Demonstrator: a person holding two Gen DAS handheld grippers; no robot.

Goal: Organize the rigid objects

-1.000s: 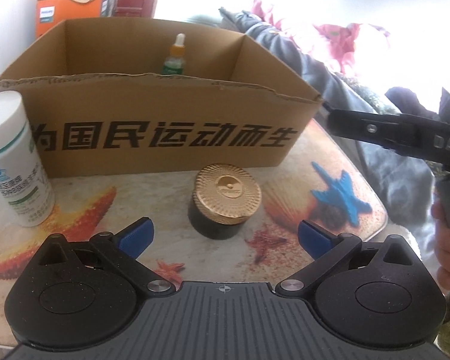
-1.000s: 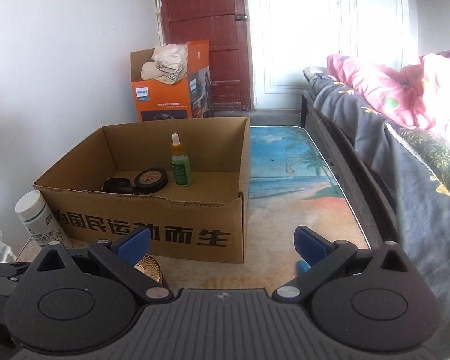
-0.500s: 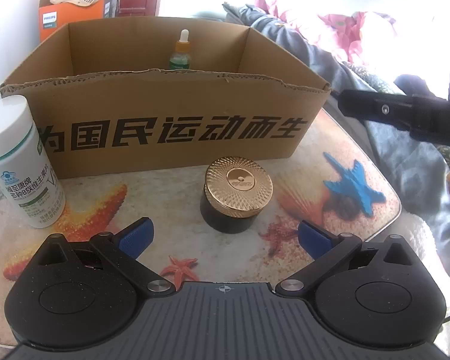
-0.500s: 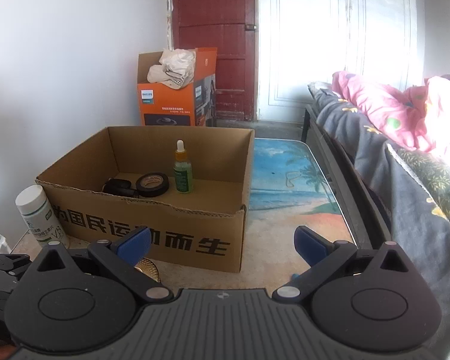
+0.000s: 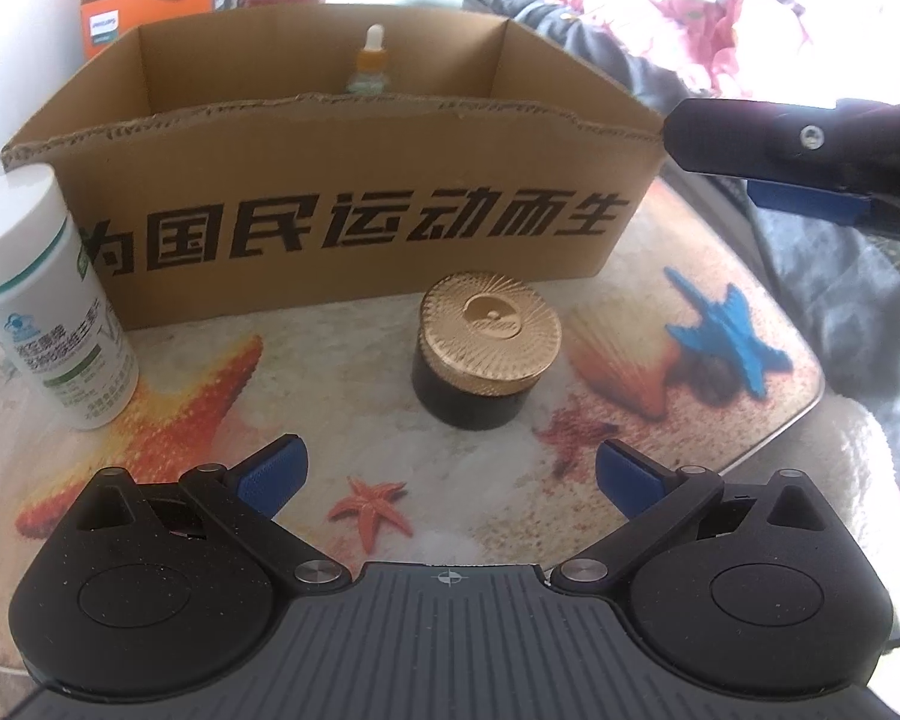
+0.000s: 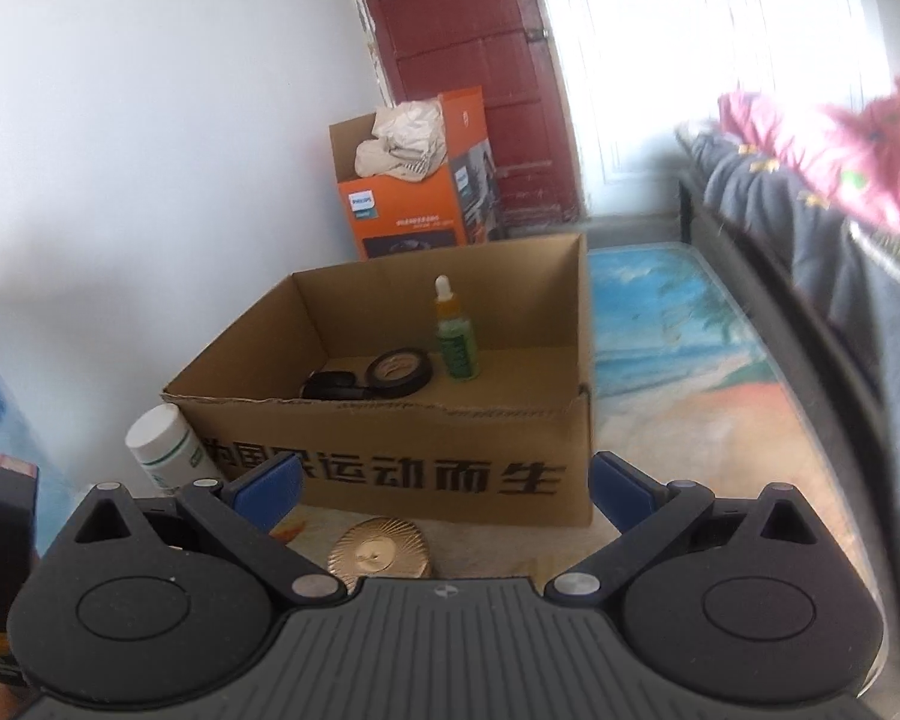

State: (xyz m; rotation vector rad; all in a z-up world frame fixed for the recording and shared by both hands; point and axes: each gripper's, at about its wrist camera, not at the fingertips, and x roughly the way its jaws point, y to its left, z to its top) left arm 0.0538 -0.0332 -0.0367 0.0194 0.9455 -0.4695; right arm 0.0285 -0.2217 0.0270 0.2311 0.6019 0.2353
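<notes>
Left tool (image 5: 448, 471) wide, empty — gold-lidded jar (image 5: 485, 350) looks rigid, smooth-walled; grip the dark body below the lid.

Both units identical: left gripper (image 5: 450, 471) and right gripper (image 6: 444, 483) have a ribbed dark-grey housing with small crosshair mark, two matte black round pivot lobes, black link arms with silver screws, blue textured finger pads (image 5: 273, 471).
</notes>
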